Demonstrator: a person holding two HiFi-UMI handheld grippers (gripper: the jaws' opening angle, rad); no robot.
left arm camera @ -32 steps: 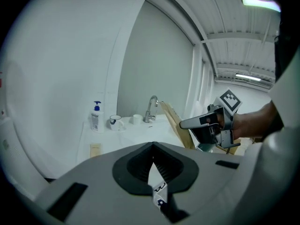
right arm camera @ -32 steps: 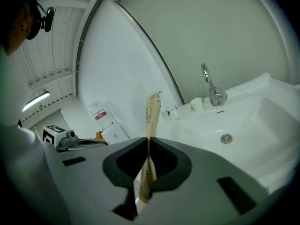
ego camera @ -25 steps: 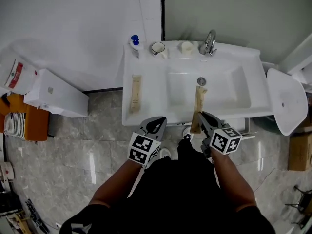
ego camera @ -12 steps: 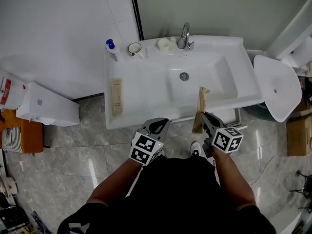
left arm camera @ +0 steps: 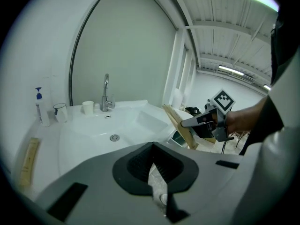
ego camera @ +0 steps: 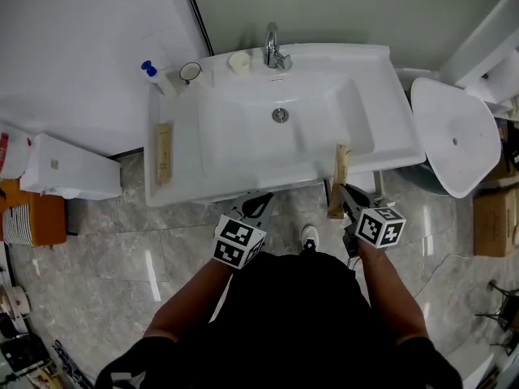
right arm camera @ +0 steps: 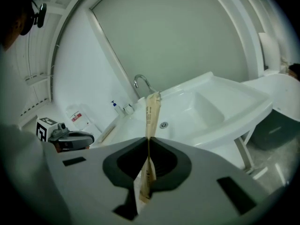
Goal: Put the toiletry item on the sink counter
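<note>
**Sachet gripped, not yet set down on the sink worktop**

Head view: A person stands in front of a white sink worktop (ego camera: 389, 96). The right gripper (ego camera: 342, 191) is clamped on a tan toiletry sachet (ego camera: 337, 177). The sachet is held on end, and its top overlaps the worktop's front right edge in this view. The left gripper (ego camera: 258, 201) hovers near the front edge, carrying nothing. A second sachet (ego camera: 163, 152) lies flat on the worktop's left side.

Left gripper view: The jaws rest together with nothing between them. To the right, the held sachet appears in the air beside the basin (left arm camera: 117, 125), not lying on anything.

Right gripper view: The jaws pinch the sachet's lower part, and its free end points toward the basin.

Judged from this, the pickup is done. Laying the sachet on the worktop and releasing it remain.
</note>
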